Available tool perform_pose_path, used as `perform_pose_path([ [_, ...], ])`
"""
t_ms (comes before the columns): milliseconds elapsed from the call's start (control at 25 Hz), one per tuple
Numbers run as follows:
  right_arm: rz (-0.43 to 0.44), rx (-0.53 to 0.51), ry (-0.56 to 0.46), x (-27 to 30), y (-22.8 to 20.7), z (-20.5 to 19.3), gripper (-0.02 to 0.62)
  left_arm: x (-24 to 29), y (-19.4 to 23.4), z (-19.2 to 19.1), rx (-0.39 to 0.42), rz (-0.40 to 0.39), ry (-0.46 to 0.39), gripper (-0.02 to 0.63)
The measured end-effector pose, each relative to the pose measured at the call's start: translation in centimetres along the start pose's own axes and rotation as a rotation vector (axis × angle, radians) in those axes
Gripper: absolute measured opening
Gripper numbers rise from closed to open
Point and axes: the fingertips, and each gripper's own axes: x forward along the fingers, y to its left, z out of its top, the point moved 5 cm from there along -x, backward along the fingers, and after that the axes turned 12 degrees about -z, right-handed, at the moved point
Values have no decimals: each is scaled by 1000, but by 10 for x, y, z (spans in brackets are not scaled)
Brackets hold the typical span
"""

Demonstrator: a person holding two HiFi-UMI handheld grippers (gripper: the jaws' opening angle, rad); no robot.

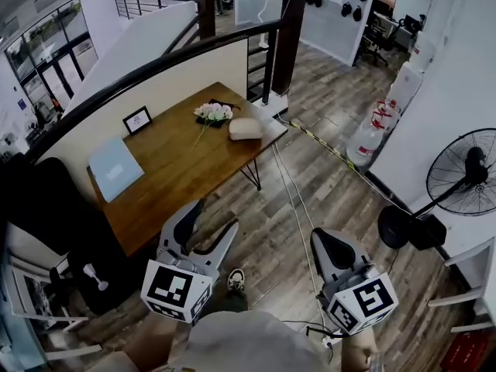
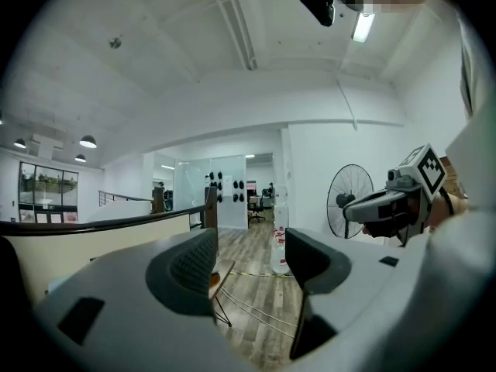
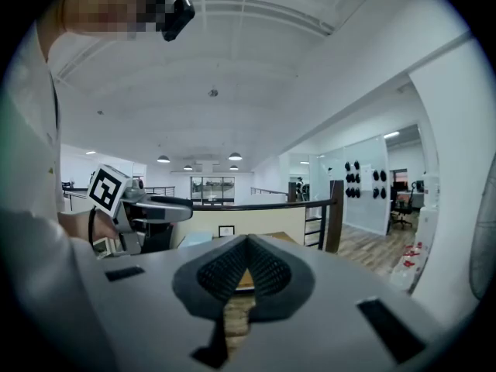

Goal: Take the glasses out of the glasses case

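Note:
A beige glasses case (image 1: 246, 128) lies closed near the far right corner of the wooden table (image 1: 186, 169). No glasses are visible. Both grippers are held in the air over the floor, well short of the table. My left gripper (image 1: 217, 215) is open with nothing between its jaws; in the left gripper view, the left gripper (image 2: 249, 258) shows floor through the gap. My right gripper (image 1: 322, 239) is shut and empty; in the right gripper view, the right gripper (image 3: 246, 246) has its pads meeting at the tips.
On the table are a bunch of flowers (image 1: 213, 112), a small photo frame (image 1: 137, 119) and a light blue pad (image 1: 115, 169). A standing fan (image 1: 465, 180) and water bottles (image 1: 370, 134) are at the right. A black railing (image 1: 194, 49) runs behind the table.

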Motion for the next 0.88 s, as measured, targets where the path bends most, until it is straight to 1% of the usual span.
perform_pose_path([
  [40,-2,-1,3,14,0,5,3,5,14,4,3,3,-10,280],
  [120,-6,-3,7,42,-1,13,3,16,41,10,3,12,-32,246],
  [280,-4,-42,8,99,5,26,3,39,90,11,1,-8,-27,244],
  [400,11,-67,-18,131,14,35,3,51,119,10,12,-6,-25,244],
  [520,30,-44,-30,153,16,39,3,63,139,8,-2,-5,-23,244],
  [640,17,-39,-12,173,7,37,3,76,154,2,-14,-18,-11,245],
  [800,-18,-81,6,197,-10,33,3,101,172,-3,-5,-25,16,249],
  [880,-19,-97,2,210,-20,35,3,117,179,-3,-3,-25,18,251],
])
